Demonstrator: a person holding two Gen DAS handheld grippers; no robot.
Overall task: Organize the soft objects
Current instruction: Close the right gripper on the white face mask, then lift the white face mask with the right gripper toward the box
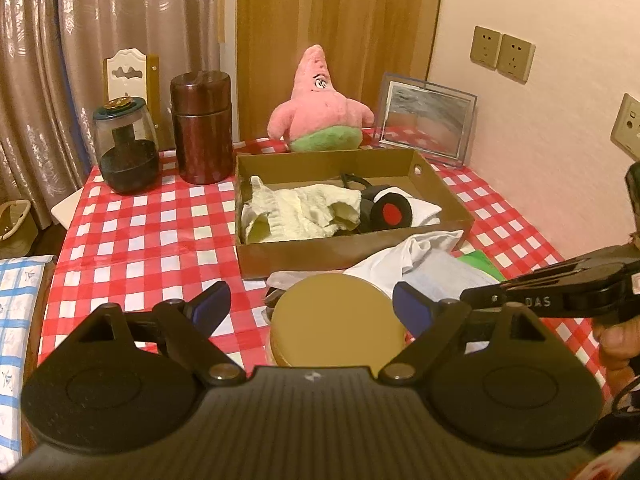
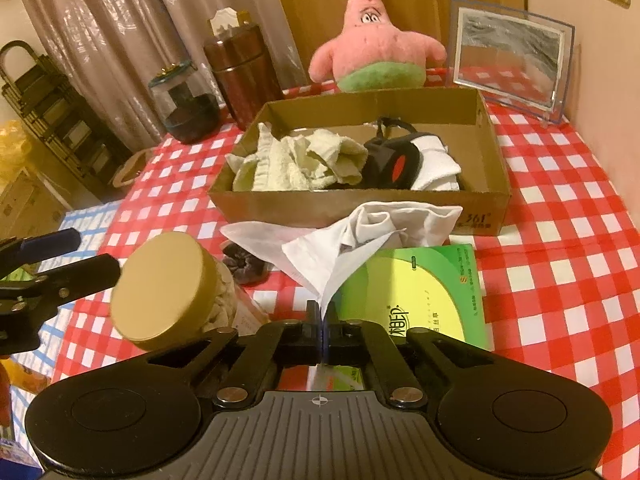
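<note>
— Right wrist view first: what do the fingers hold?

— The right gripper [image 2: 322, 318] is closed fully, and a corner of the white cloth [image 2: 360, 236] is pinched between its two fingers. The cloth goes up and away from the tips, and its bunched part lies just before the near wall of the cardboard box [image 2: 492, 168], over the green packet [image 2: 424, 292].

— And the left one?

— The left gripper [image 1: 312, 308] is wide open and holds nothing. The gold lid of the jar [image 1: 338, 316] sits between its fingers, lower than the tips; I cannot tell if they touch it.

— What is in the box?

— A pale yellow towel [image 2: 304, 160] at the left, a black item with a red spot [image 2: 394, 168] beside it, and something white at the right. The pink star plush [image 2: 374, 44] stands behind the box on the red checked tablecloth [image 2: 560, 240].
</note>
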